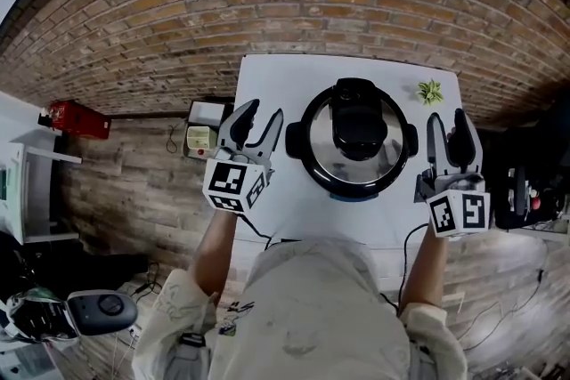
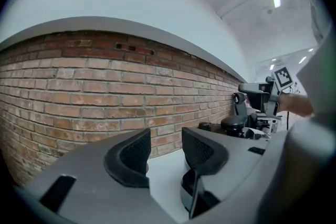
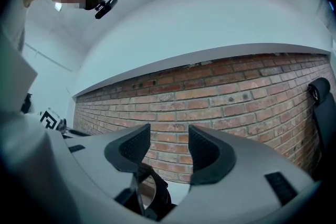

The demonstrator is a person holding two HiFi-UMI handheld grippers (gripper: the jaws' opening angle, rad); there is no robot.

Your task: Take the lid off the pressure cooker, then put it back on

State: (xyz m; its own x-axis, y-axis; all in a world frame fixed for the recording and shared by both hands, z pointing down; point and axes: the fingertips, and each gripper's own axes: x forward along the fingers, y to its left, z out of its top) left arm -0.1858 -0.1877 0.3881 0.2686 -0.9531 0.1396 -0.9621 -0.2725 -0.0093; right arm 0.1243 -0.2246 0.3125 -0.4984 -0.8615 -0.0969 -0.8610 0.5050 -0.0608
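The left gripper (image 1: 264, 116) and right gripper (image 1: 447, 120) flank the pressure cooker (image 1: 313, 157) — jaws apart, empty — apparently staged to grasp its lid (image 1: 356, 131).

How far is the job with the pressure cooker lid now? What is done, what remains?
Done: nothing visible; the lid sits on the pressure cooker. In hand: the left gripper and the right gripper flank the cooker, jaws open and empty, touching nothing. Left: probably everything, gripping the lid, lifting it off, putting it back, unless it has already been off once.
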